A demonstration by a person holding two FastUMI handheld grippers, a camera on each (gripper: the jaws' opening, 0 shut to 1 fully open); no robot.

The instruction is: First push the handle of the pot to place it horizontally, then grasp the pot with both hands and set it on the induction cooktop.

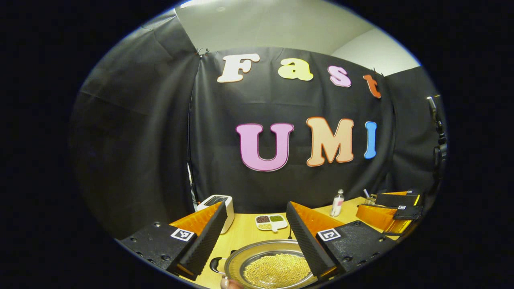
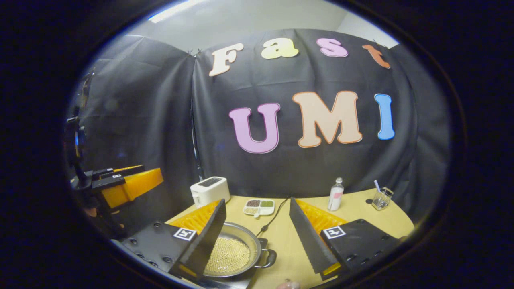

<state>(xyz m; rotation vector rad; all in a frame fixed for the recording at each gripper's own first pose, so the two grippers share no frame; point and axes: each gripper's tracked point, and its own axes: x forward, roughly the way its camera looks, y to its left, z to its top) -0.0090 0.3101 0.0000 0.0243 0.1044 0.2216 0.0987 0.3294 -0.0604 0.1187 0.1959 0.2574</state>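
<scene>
In the left gripper view, the pot (image 1: 270,265) is cut off by the lower edge, its right rim hidden behind the left gripper (image 1: 257,237)'s right finger. In the right gripper view, the right gripper (image 2: 257,235)'s left finger covers the pot's left side, and the surface under the pot cannot be made out. The contents of the divided dish (image 2: 259,206) are too small to identify. A fingertip (image 1: 231,283) pokes in, cropped, at the bottom.

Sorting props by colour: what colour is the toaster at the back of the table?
White, with a dark slot on top; the toaster shows best in the right gripper view.
</scene>
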